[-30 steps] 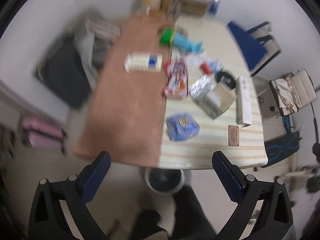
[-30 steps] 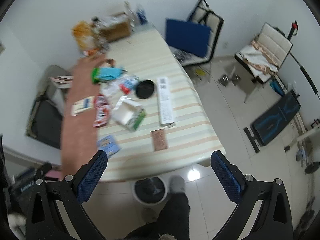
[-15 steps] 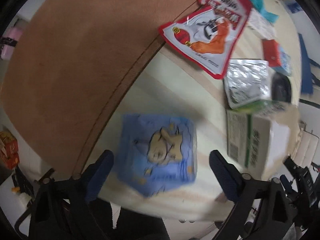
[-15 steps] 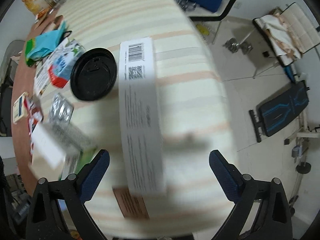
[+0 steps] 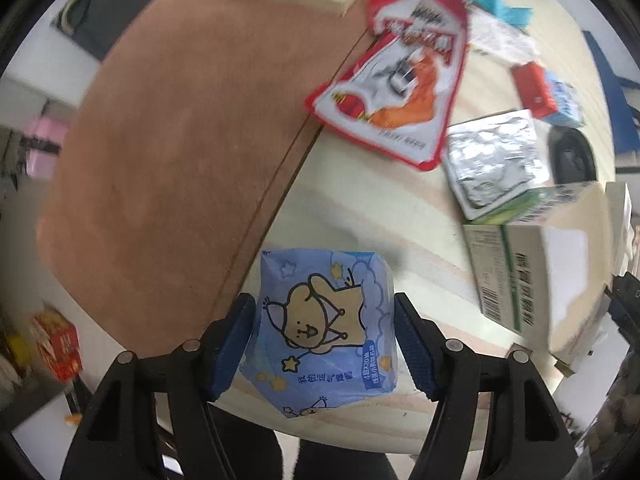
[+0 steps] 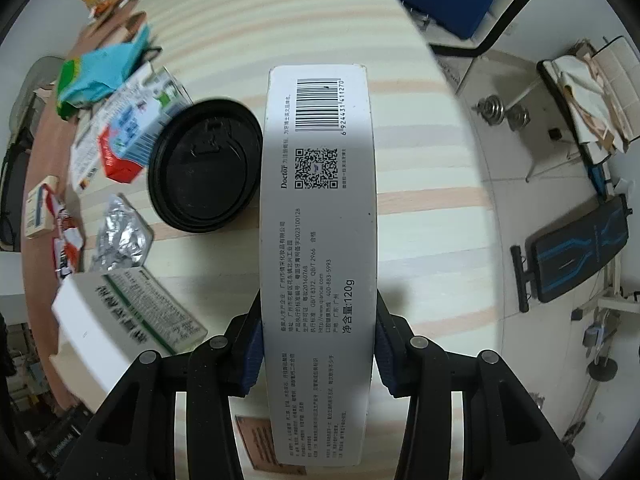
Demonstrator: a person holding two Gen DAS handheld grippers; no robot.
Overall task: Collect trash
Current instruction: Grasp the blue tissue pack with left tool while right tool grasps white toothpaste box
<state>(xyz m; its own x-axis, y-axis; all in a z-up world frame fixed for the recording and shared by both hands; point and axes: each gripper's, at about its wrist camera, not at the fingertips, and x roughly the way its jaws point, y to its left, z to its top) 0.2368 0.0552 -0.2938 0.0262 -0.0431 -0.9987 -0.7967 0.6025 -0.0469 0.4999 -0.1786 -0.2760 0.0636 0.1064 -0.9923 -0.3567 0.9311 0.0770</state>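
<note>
right gripper (image 6: 318, 350): both blue pads pressed on the long sides of the white toothpaste box (image 6: 318, 220), 6 o'clock
box: lies lengthwise on the striped table (image 6: 420, 240), barcode end at 12 o'clock, printed face up
black cup lid (image 6: 202, 166): 9 o'clock of box, touching its left edge
foil wrapper (image 6: 120, 240): 8 o'clock of lid
green-white carton (image 6: 116, 324): 8 o'clock, blurred
brown card (image 6: 254, 440): partly under box near end
workout bench (image 6: 576, 248): on floor, 3 o'clock
</note>
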